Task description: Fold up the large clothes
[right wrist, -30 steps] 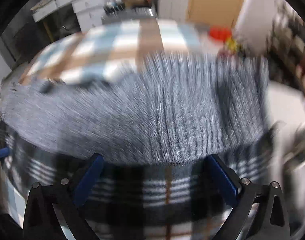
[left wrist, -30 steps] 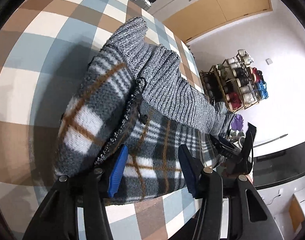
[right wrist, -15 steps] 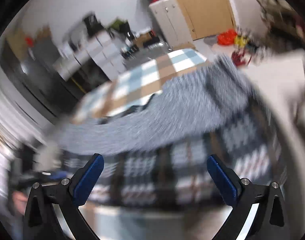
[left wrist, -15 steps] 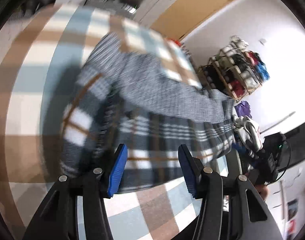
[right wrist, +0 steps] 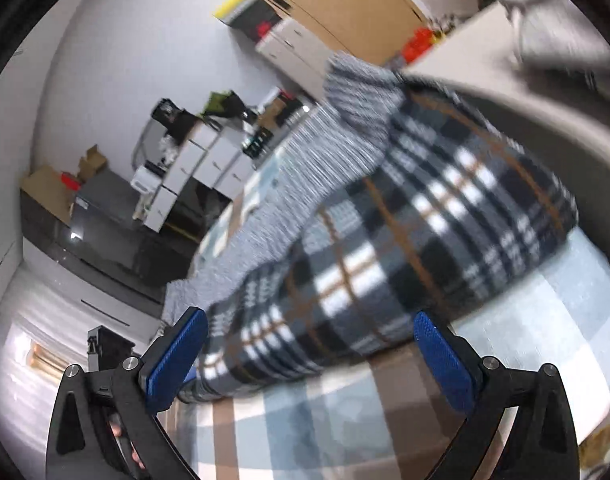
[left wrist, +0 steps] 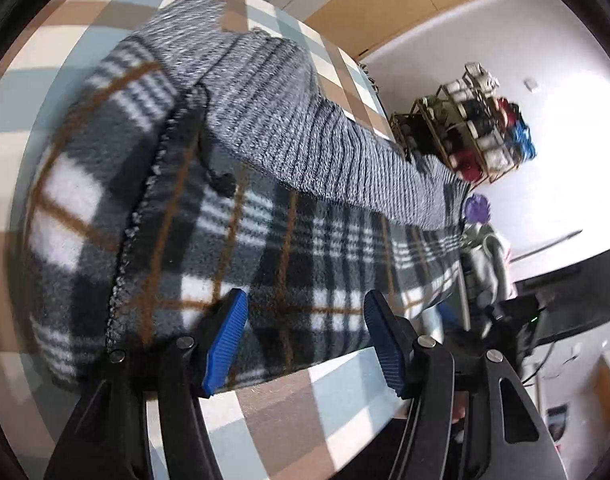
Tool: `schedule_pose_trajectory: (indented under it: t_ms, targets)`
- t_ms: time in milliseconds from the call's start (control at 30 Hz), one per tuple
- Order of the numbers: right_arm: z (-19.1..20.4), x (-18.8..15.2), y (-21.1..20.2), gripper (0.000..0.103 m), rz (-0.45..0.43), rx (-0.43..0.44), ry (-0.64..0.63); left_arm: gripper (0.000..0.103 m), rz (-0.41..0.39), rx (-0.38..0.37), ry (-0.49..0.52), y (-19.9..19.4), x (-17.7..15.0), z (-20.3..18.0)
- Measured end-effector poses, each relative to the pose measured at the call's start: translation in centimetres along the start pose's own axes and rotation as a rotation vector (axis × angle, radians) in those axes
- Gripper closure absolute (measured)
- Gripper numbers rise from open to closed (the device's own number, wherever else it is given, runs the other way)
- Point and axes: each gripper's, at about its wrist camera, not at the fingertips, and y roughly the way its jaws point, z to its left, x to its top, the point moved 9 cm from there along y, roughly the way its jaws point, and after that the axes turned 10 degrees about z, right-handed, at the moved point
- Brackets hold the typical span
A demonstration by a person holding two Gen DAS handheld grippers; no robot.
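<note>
- Garment: plaid fleece jacket [left wrist: 209, 248] with grey ribbed-knit sleeves [left wrist: 305, 128], lying bundled on the checked tablecloth [left wrist: 289, 408], near its front edge; one sleeve is draped across the body.
- Left gripper [left wrist: 303, 334]: jaws have just been opening; blue pads stand apart over the jacket's near hem, no cloth pinched between them.
- Right gripper [right wrist: 311, 354]: jaws spread wide, nothing held; plaid body [right wrist: 405, 240] lies ahead of the pads, not between them. View is motion-blurred.
- Zip edge [left wrist: 145, 216] runs along a raised fold on the left side; layers under it can't be read.
- Risk: thick fleece is springy, so a released fold may relax and open; likely if it isn't pressed flat.
- Risk: loose sleeve could slide off the body when the bundle is next shifted, spoiling the fold.
- Risk: a pinch at the hem may catch only the top layer, and the bundle would then peel apart on lifting.
- Risk: jacket sits near the table edge; a drag toward the person could tip it over.
</note>
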Motion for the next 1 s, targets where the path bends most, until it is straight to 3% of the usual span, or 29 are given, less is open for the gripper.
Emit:
schedule_pose_trajectory:
  t_ms: [133, 267, 300, 367, 533, 600, 633, 733, 900, 1000]
  targets:
    - [-0.5, -0.3, -0.1, 0.0, 0.015, 0.009, 0.01, 0.048, -0.039, 0.033, -0.03, -1.5, -1.4, -0.6]
    - [-1.4, -0.2, -0.2, 0.0, 0.024, 0.034, 0.07, 0.045, 0.023, 0.036, -0.083, -0.8, -3.8, -0.3]
    - [-1.6, -0.2, -0.1, 0.0, 0.028, 0.042, 0.084, 0.039, 0.037, 0.03, -0.109, -0.3, -4.5, 0.1]
    - [-2.1, -0.1, 0.2, 0.0, 0.039, 0.047, 0.125, 0.038, 0.049, 0.042, -0.16, 0.1, -4.6, 1.5]
    - [-3.6, -0.1, 0.2, 0.0, 0.031, 0.047, 0.208, 0.037, 0.017, -0.081, -0.337, 0.3, -3.3, 3.6]
    - [-4.5, 0.1, 0.1, 0.0, 0.014, 0.031, 0.25, 0.037, -0.062, -0.052, -0.349, -0.7, -2.1, 4.1]
    - [-4.9, 0.2, 0.0, 0.0, 0.005, 0.025, 0.273, 0.031, -0.084, -0.04, -0.345, -0.9, -1.8, 4.1]
    - [-5.8, 0.8, -0.2, 0.0, -0.019, 0.037, 0.315, 0.023, -0.069, -0.052, -0.362, -0.6, -1.0, 4.7]
    - [-6.7, 2.7, -0.2, 0.0, -0.029, -0.049, 0.311, 0.023, -0.087, -0.115, -0.427, -1.2, -0.2, 6.4]
    - [-7.0, 3.9, 0.3, 0.0, -0.038, -0.124, 0.307, 0.023, -0.134, -0.091, -0.442, -2.6, 0.3, 7.7]
